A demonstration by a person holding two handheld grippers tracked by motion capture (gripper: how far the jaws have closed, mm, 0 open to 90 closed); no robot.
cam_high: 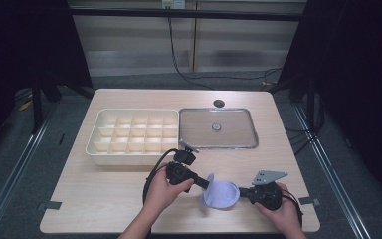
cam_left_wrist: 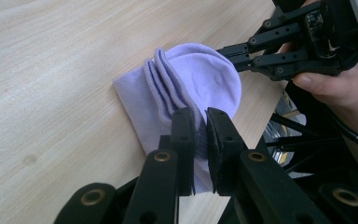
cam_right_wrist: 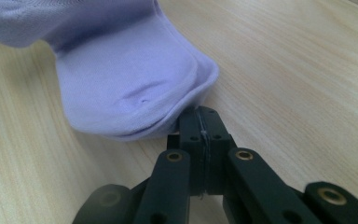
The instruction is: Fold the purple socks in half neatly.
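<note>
A lavender sock (cam_high: 221,195) lies folded at the table's near edge, between my two grippers. From the left, my left gripper (cam_high: 210,185) reaches it. In the left gripper view its jaws (cam_left_wrist: 199,114) are shut on the ribbed cuff end of the sock (cam_left_wrist: 191,79). My right gripper (cam_high: 239,190) comes in from the right. The right gripper view has its jaws (cam_right_wrist: 200,111) pressed together on the very edge of the sock's toe (cam_right_wrist: 121,84). The left gripper view also catches the right gripper (cam_left_wrist: 223,51) at the sock's far side, held by a hand.
A cream tray (cam_high: 92,144) with several compartments sits behind the left hand. Beside it lies a shallow metal tray (cam_high: 252,129) with a small round object (cam_high: 216,127) in it. A dark round hole (cam_high: 219,103) marks the table (cam_high: 104,189) farther back.
</note>
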